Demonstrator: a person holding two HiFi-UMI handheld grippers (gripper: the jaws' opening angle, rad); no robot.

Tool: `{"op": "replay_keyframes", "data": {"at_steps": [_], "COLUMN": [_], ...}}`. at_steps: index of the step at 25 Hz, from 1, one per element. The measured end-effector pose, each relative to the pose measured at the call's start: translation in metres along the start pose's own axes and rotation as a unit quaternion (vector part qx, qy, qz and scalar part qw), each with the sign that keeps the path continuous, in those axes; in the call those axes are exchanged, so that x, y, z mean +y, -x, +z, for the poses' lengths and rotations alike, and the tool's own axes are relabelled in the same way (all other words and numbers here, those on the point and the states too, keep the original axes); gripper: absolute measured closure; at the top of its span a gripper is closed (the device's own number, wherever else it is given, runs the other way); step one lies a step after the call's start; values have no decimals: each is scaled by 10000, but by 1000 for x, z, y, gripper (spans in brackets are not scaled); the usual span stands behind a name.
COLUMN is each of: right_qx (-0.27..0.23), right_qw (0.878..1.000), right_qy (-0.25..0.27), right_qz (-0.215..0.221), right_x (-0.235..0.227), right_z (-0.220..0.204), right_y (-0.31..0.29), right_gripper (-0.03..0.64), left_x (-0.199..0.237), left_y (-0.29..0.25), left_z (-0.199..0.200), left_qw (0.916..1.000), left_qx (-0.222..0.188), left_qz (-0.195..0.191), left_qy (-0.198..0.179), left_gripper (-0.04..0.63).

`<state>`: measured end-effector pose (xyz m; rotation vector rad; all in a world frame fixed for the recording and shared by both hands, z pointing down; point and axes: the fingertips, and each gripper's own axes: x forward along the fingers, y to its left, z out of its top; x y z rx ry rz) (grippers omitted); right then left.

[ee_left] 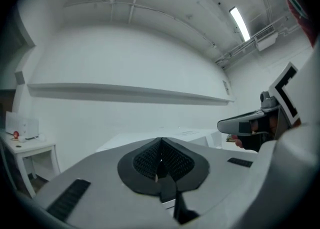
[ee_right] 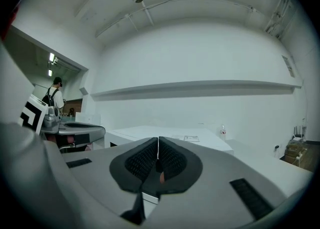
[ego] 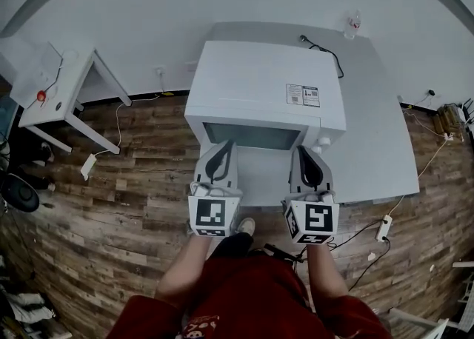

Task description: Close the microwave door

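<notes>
Far left, a small white side table [ego: 65, 89] stands on the wood floor [ego: 133, 204]. Next along comes the left gripper [ego: 224, 149], held level, its jaws pressed together on nothing. Dead centre, the white microwave [ego: 259, 86] sits on the grey table [ego: 385, 123]. Its door [ego: 252, 136] lies flush with the front, dark window facing the person. Just right of that window is the right gripper [ego: 301, 154], jaws likewise together and empty. A small bottle [ego: 353, 23] stands at the table's back edge.
</notes>
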<state>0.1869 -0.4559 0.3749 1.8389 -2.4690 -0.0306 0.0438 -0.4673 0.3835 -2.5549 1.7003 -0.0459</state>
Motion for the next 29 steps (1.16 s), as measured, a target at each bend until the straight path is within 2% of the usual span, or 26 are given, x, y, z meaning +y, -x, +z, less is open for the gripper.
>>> {"op": "replay_keyframes", "data": {"at_steps": [4, 12, 25, 29], "right_qx": [-62, -170, -161, -186], "right_qw": [9996, 9983, 9987, 9987], "right_qy": [98, 162, 157, 147], "right_qz": [258, 534, 462, 456], "right_x": [27, 55, 48, 45], "right_z": [6, 12, 16, 16], "right_y": [-4, -5, -1, -2], "right_gripper": [589, 589, 589, 589], "left_x": [18, 36, 22, 19], "left_y": [19, 45, 41, 37], "left_z": [13, 19, 16, 18], "left_qw": [9994, 9980, 9986, 9986], "left_qx": [-148, -226, -204, -265], "left_qz": [318, 584, 451, 451], "left_qy": [27, -14, -168, -105], "left_gripper": [568, 568, 568, 568]}}
